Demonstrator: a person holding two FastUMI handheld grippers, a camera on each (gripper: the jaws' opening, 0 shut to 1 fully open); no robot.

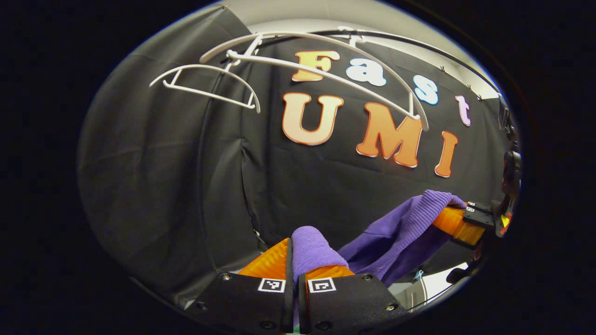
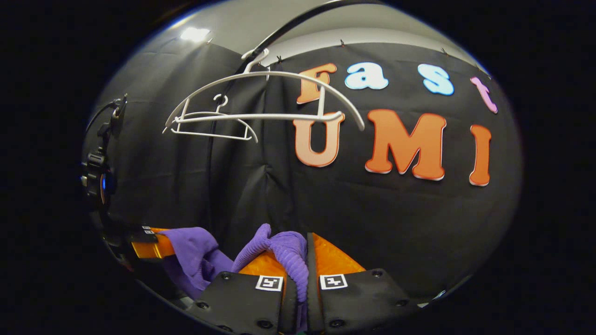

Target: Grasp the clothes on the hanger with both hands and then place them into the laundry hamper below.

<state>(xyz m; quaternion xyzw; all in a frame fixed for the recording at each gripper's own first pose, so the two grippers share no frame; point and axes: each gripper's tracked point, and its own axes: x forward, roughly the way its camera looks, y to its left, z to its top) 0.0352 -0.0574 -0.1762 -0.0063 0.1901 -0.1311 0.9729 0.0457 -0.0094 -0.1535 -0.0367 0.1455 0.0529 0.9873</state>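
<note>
A purple ribbed garment [image 1: 396,232] hangs stretched low between both tongs, off the white hangers [image 2: 260,100], which hang bare high up on the rail.

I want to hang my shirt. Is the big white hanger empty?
Empty. The big white plastic hanger hangs bare; the purple knitted garment is below, pinched by the left gripper and right gripper.
</note>
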